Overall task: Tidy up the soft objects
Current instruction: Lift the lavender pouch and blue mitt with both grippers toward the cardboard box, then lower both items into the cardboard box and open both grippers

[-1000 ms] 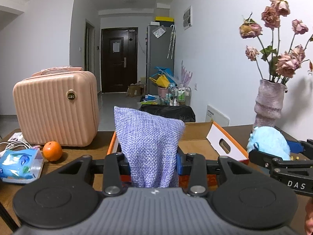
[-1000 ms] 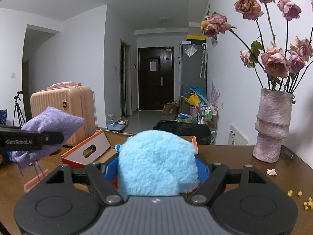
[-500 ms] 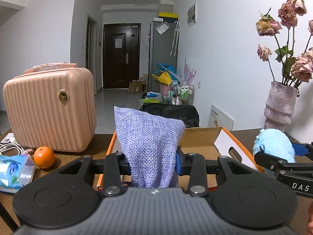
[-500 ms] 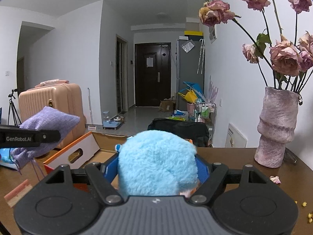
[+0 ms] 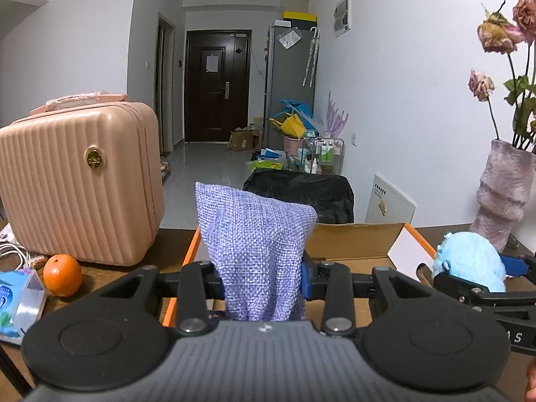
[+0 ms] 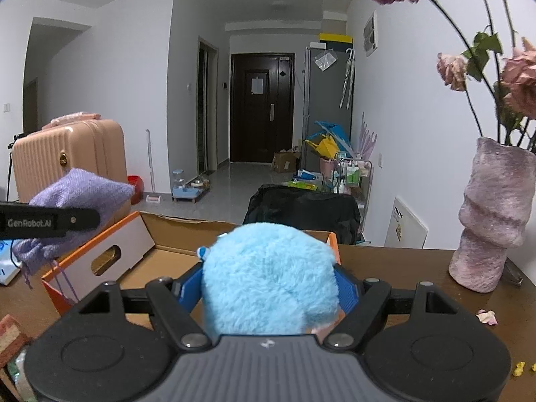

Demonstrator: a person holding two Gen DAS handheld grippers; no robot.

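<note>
My left gripper (image 5: 263,281) is shut on a lilac woven cloth pouch (image 5: 256,248), which stands up between its pads and hides the fingertips. My right gripper (image 6: 268,288) is shut on a fluffy light-blue plush toy (image 6: 269,283). Both hang just before the near rim of an open cardboard box (image 6: 140,234) with orange sides and raised flaps. From the right wrist view the pouch (image 6: 77,197) and the left gripper's black finger (image 6: 50,222) show at the left, over the box's left flap. The left wrist view catches the plush (image 5: 469,261) at the right, beside the box (image 5: 355,241).
A pink ribbed hard case (image 5: 77,181) stands on the brown table at the left, with an orange (image 5: 62,275) and a tissue pack (image 5: 16,298) in front of it. A purple vase (image 6: 490,214) of dried roses stands at the right. Petal bits (image 6: 485,316) lie near it.
Both grippers have moved forward toward the box with their loads still held; the box, the case and the vase now look larger and closer. The grips are unchanged.
</note>
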